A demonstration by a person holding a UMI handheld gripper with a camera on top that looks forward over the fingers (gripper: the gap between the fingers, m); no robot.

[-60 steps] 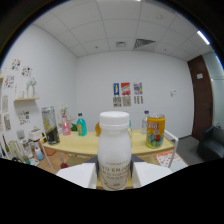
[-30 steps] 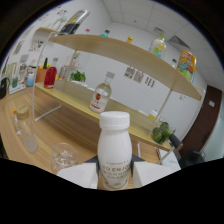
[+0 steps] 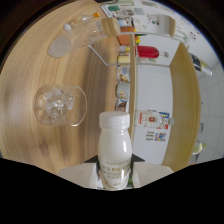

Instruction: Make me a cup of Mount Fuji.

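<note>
Gripping one white bottle [image 3: 114,150] between our two pale fingers [image 3: 75,175], we hold the gripper [image 3: 115,181] closed on its lower body, one finger pressed against each side over the printed label. The bottle is opaque white with a white cap on top, and it fills the space directly ahead of the fingers, hiding whatever lies straight behind it. The whole scene appears turned on its side from where we look.

Just beyond the bottle and off to one side, we count one clear glass [image 3: 60,104] filled with ice cubes, resting on the wooden table [image 3: 45,145] and apart from the bottle. Farther along the same wooden surface we see one more clear glass vessel [image 3: 75,37], seemingly empty, with a small clear item near it that we cannot identify.

On the other side of the bottle runs a wooden shelf unit [image 3: 133,75] with at least two boards, carried on a thin wire frame. Between the boards we make out one red bottle [image 3: 147,52], a few small jars or cups that blur together so that we cannot count them exactly, and a printed carton [image 3: 150,119] close behind the bottle's cap. A white wall [image 3: 157,90] stands behind the shelves, and farthest away a group of posters [image 3: 135,12] hangs on it.
</note>
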